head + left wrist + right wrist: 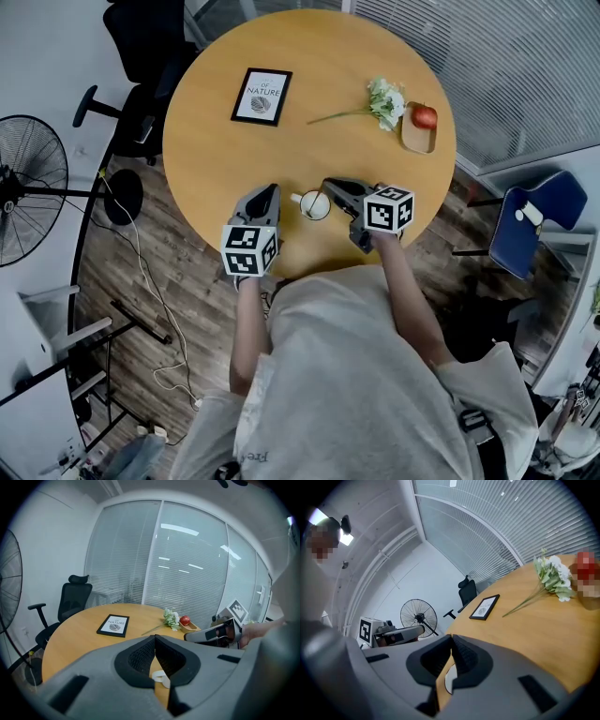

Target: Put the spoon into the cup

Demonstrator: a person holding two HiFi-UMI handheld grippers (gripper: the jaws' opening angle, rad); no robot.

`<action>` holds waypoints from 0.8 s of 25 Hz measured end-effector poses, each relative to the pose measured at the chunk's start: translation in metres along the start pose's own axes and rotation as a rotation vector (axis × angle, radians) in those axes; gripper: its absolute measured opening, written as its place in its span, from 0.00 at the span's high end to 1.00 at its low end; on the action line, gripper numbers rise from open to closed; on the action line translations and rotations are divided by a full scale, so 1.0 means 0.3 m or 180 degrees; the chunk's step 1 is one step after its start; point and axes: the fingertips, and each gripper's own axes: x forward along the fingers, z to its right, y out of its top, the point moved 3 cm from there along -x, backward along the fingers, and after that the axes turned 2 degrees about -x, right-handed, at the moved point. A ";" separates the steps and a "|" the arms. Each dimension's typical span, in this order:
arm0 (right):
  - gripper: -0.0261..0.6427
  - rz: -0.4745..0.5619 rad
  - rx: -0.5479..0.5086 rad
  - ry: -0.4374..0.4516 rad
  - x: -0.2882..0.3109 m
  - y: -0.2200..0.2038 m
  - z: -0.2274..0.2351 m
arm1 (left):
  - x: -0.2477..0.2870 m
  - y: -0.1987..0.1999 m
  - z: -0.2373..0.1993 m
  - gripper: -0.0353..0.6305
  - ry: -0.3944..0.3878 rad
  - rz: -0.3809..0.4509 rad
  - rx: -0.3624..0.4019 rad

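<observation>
Wooden spoon [322, 194], pinched by the right gripper [329, 185], seems to dip into the cup [313, 215], so only letting go remains; the left gripper [271, 191] is clenched empty.

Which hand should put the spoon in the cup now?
Right. Its gripper is shut on what looks like the spoon, directly over the cup. The left gripper is shut on nothing, off to the cup's side.
</observation>
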 end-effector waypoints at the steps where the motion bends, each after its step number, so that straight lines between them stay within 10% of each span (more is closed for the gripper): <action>1: 0.96 -0.0005 0.0004 0.0001 0.003 -0.001 0.003 | 0.001 -0.001 -0.002 0.93 0.0004 -0.0002 -0.0002; 20: 0.96 -0.0178 -0.0092 -0.0007 0.034 -0.019 0.019 | 0.024 -0.006 -0.011 0.93 0.0028 -0.0034 -0.0036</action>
